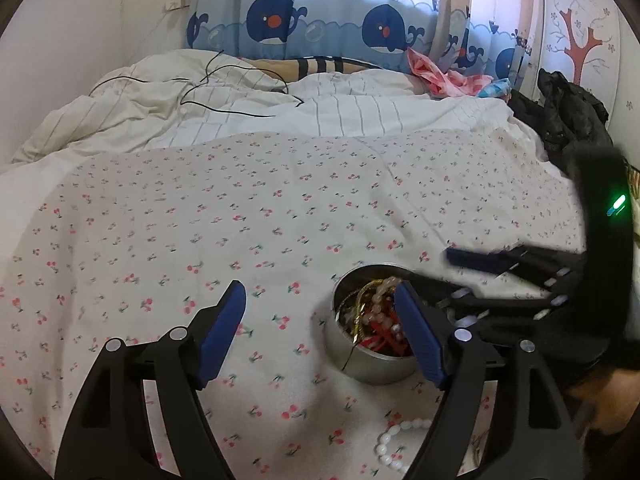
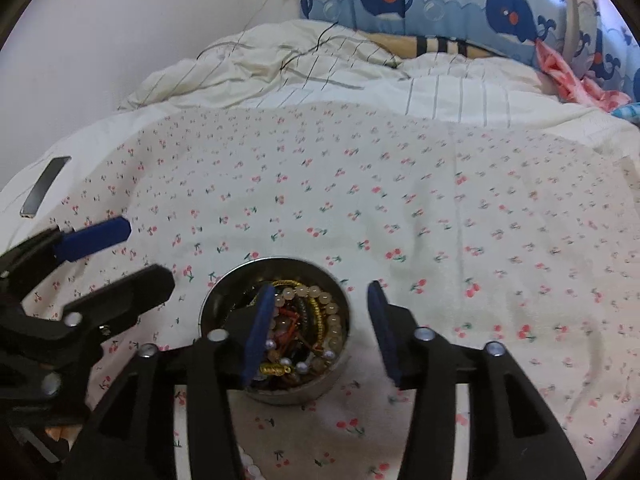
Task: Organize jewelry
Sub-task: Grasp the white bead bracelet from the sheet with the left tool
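Both the left gripper (image 1: 320,316) and right gripper (image 2: 320,320) were held apart, empty, over the jewelry-filled metal tin (image 2: 280,394).

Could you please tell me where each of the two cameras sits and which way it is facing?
Left wrist: on the left gripper, looking down across the bed to the curtain; its open jaws, the right gripper and a hand show.
Right wrist: on the right gripper, above the tin of jewelry; its open jaws and the left gripper show.
Shared: tin, bed, curtain.
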The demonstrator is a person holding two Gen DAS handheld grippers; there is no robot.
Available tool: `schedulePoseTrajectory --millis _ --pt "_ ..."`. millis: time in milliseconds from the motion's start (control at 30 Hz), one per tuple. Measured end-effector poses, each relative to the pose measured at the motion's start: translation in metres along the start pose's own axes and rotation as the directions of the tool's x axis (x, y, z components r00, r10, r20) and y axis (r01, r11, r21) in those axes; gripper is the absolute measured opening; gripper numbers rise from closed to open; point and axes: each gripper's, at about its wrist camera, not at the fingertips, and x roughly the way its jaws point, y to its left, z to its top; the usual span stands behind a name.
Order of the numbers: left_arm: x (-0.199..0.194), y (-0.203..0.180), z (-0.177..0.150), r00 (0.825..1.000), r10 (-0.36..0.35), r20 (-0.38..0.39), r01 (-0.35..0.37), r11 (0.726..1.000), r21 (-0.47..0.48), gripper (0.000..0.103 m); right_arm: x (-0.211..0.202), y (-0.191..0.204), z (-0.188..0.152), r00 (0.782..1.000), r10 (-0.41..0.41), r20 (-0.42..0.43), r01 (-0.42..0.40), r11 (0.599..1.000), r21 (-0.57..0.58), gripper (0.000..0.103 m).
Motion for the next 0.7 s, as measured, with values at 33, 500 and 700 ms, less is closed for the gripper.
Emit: schedulePoseTrajectory --millis 33,500,700 --pt "-0.005 0.001 -0.002 1.000 0.012 0.003 -0.012 1.000 0.000 0.073 -0.007 -0.001 -0.001 1.000 -0.003 0.008 0.003 1.000 0.004 0.051" --pt "-0.018 -0.019 -0.082 0.974 -0.097 -0.203 0.102 0.995 0.015 0.078 -0.081 -0.022 -0.112 0.981 0.027 -0.190 -0.030 0.999 -0.015 0.064" --pt "-0.005 -0.025 -0.098 0.964 -0.074 -0.257 0.082 0.996 0.021 0.078 -0.073 -0.009 -0.122 0.976 0.031 -0.215 -0.049 0.996 -0.075 0.064"
